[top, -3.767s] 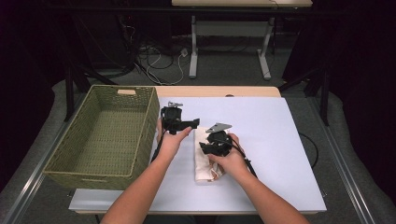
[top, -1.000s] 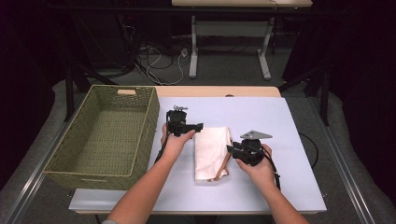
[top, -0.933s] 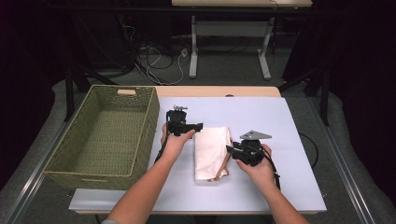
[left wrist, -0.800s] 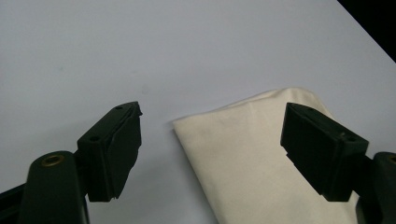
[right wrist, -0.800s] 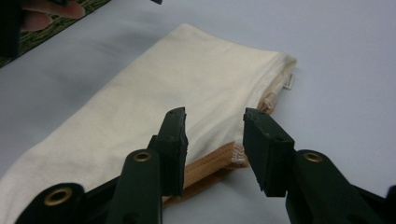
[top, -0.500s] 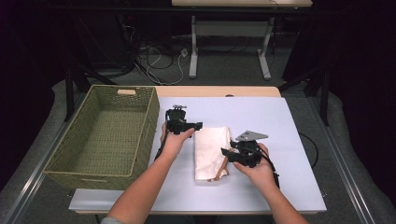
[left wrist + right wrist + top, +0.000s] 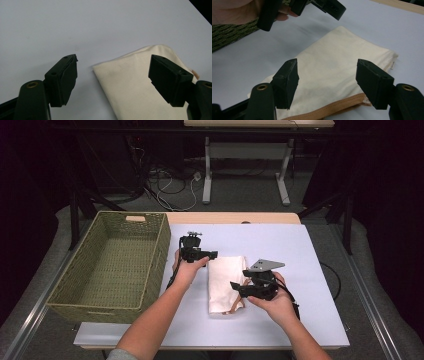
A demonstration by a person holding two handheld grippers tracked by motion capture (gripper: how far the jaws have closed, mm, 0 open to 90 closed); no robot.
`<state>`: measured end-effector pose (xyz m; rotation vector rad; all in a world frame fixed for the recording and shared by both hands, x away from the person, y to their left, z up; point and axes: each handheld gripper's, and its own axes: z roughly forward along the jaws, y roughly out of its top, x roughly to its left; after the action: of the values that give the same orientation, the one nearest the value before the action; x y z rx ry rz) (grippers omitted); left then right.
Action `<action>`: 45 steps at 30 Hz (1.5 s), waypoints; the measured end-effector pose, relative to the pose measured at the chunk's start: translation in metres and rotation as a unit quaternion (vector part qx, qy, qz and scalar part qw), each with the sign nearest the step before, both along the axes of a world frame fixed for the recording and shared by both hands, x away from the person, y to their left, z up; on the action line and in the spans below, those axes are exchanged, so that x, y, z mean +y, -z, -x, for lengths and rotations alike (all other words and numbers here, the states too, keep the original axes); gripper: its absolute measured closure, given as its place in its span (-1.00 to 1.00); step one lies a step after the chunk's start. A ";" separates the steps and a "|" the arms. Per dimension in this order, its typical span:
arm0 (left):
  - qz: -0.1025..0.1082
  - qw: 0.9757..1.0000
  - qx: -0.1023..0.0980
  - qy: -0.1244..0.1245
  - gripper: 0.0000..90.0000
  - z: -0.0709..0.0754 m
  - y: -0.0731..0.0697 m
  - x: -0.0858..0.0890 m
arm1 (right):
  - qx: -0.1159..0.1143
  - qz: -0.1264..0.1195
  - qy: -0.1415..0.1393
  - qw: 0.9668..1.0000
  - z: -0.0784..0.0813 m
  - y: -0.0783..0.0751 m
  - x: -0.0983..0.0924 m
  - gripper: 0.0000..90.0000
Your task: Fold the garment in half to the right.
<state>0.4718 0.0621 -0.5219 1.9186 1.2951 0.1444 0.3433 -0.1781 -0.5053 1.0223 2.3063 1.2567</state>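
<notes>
both tools [image 7: 239,286] just beside folded cloth [image 7: 225,280]

The wicker basket [image 7: 112,265] walls off the left side of the table [image 7: 310,255], its tall right rim just beside the left gripper [image 7: 212,254], so little room is left there for a sideways pass. The folded cream cloth [image 7: 222,287] lies low between the 2 grippers and bars nothing above it. The right gripper [image 7: 235,285] hangs at the cloth's right edge. Behind the cloth and along the right side, the white table surface is open for a hand.
</notes>
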 end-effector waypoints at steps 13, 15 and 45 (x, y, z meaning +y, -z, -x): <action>-0.008 1.000 0.016 0.016 -0.33 -0.010 0.006 -0.008 | -0.015 0.051 -0.027 0.998 0.003 -0.002 0.006 -0.42; -0.002 1.000 0.022 0.020 -0.30 -0.011 0.008 -0.010 | -0.017 0.059 -0.028 0.998 0.005 -0.003 0.007 -0.43; 0.015 0.996 0.085 -0.004 0.16 -0.026 0.028 -0.007 | -0.030 0.079 -0.079 0.993 0.017 -0.012 0.017 -0.70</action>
<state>0.4976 0.0556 -0.5496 1.9331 1.4076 -0.0353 0.3259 -0.1609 -0.4931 0.7523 2.4353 1.1239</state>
